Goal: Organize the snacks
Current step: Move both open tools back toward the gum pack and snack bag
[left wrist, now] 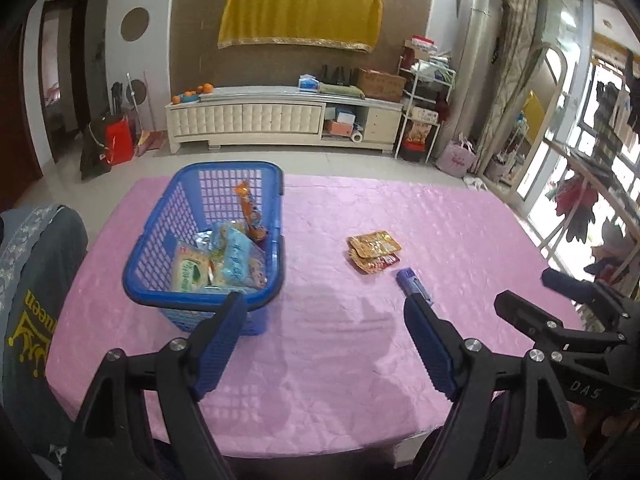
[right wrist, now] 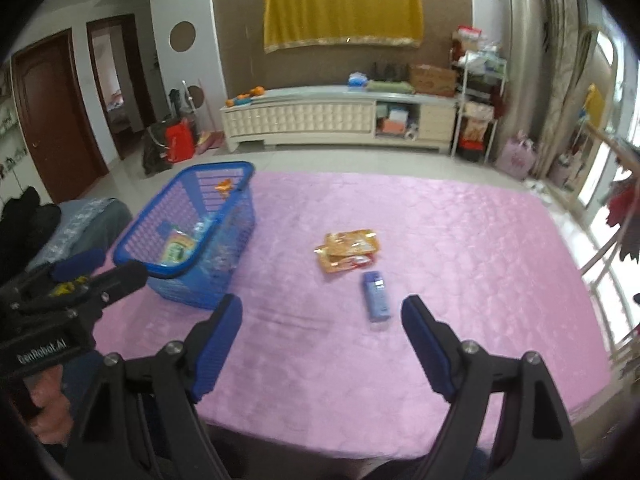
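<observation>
A blue plastic basket (left wrist: 160,280) stands at the table's left and holds several snack packs, among them a pale blue pack (left wrist: 240,258) and an orange stick pack (left wrist: 249,210). The basket also shows in the right wrist view (right wrist: 132,254). Orange snack packets (left wrist: 373,249) lie stacked mid-table, also in the right wrist view (right wrist: 350,249). A blue snack bar (right wrist: 376,295) lies just in front of them, also in the left wrist view (left wrist: 412,283). My left gripper (left wrist: 324,308) is open and empty near the basket's front. My right gripper (right wrist: 322,312) is open and empty, with the blue bar just beyond its fingers.
A pink cloth covers the table (right wrist: 460,248). A chair with a grey garment (left wrist: 28,280) stands at the table's left edge. A TV cabinet (left wrist: 280,118) and shelves stand against the far wall.
</observation>
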The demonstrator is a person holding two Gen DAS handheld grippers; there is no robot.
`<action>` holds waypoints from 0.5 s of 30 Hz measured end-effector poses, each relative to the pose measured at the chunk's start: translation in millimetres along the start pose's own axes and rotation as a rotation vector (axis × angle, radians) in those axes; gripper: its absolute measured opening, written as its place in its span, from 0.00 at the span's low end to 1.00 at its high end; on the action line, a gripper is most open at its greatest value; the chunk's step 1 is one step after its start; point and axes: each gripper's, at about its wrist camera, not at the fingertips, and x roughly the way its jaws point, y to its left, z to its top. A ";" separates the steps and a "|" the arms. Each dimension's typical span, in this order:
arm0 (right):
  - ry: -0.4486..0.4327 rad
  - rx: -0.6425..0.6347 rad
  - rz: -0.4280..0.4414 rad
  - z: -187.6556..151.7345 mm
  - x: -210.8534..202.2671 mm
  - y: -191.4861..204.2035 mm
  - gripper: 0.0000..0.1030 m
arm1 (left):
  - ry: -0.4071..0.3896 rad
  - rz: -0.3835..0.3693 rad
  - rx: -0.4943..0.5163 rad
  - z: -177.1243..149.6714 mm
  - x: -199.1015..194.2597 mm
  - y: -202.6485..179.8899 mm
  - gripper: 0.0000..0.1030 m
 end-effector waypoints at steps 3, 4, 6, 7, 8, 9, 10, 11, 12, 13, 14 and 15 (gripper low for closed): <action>0.000 0.007 -0.011 -7.2 2.4 -16.1 0.87 | 0.022 -0.012 0.026 -1.9 11.3 -15.8 0.77; 0.004 0.014 -0.013 -9.8 4.0 -22.6 0.88 | 0.032 -0.017 0.030 -2.0 15.8 -20.8 0.77; 0.012 0.026 -0.024 -13.0 8.4 -34.3 0.89 | 0.054 -0.029 0.036 -2.7 25.6 -31.7 0.77; 0.016 0.031 -0.034 -14.6 10.6 -40.6 0.89 | 0.064 -0.034 0.041 -3.1 31.1 -37.3 0.77; 0.019 0.034 -0.045 -15.8 11.9 -45.4 0.89 | 0.073 -0.037 0.047 -3.8 35.9 -42.8 0.77; 0.018 0.037 -0.058 -17.3 14.6 -51.9 0.90 | 0.077 -0.030 0.059 -4.6 42.7 -49.1 0.77; 0.018 0.036 -0.075 -18.0 18.3 -56.7 0.90 | 0.077 -0.014 0.072 -5.1 48.7 -54.7 0.77; 0.021 0.033 -0.088 -20.3 21.0 -59.2 0.91 | 0.079 0.000 0.083 -5.4 53.9 -59.2 0.77; 0.028 0.030 -0.100 -21.4 26.1 -64.3 0.91 | 0.086 0.003 0.091 -5.6 62.0 -64.2 0.77; 0.034 0.034 -0.104 -22.6 30.3 -69.5 0.91 | 0.098 -0.004 0.093 -5.2 69.1 -67.7 0.77; 0.042 0.044 -0.100 -24.3 34.9 -75.0 0.91 | 0.116 -0.011 0.091 -4.6 78.8 -71.9 0.77; 0.053 0.057 -0.096 -25.1 39.7 -80.5 0.91 | 0.126 -0.014 0.088 -4.2 84.6 -74.0 0.77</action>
